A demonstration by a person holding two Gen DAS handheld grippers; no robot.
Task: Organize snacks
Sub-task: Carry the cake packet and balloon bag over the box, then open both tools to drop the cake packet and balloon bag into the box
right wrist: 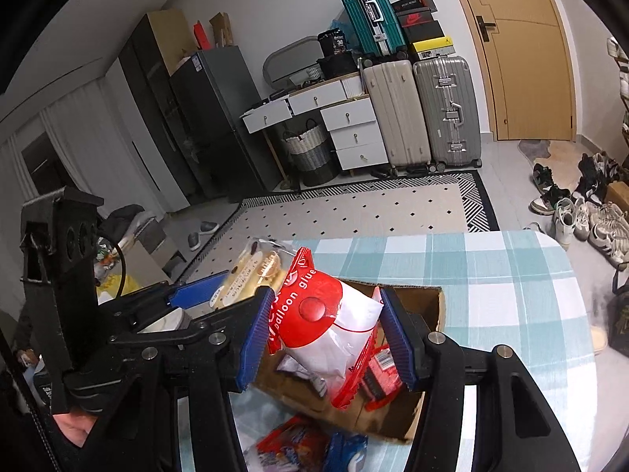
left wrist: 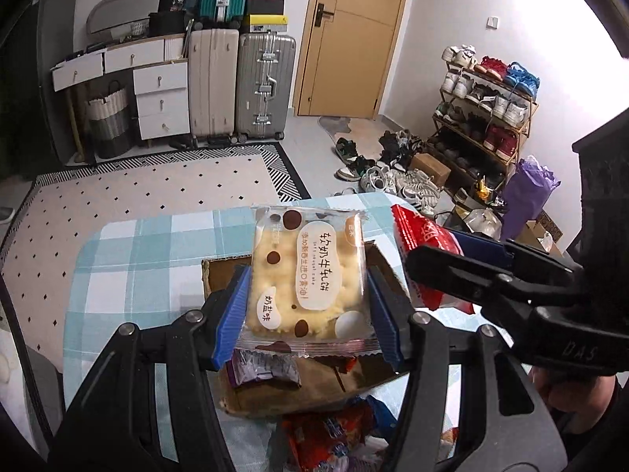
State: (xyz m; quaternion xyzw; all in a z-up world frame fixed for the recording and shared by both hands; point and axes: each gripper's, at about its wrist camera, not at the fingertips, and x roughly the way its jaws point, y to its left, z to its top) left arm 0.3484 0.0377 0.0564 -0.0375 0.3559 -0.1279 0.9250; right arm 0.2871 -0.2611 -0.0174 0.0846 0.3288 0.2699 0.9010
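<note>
My left gripper is shut on a clear packet of yellow nougat biscuits and holds it above an open cardboard box. My right gripper is shut on a red and white snack packet over the same box. Each gripper shows in the other's view: the right one with its red packet, the left one with the biscuit packet. Inside the box lie a purple packet and red packets.
The box stands on a table with a blue checked cloth. More loose snack packets lie on the cloth in front of the box. Beyond the table are a rug, suitcases, drawers, a shoe rack and shoes on the floor.
</note>
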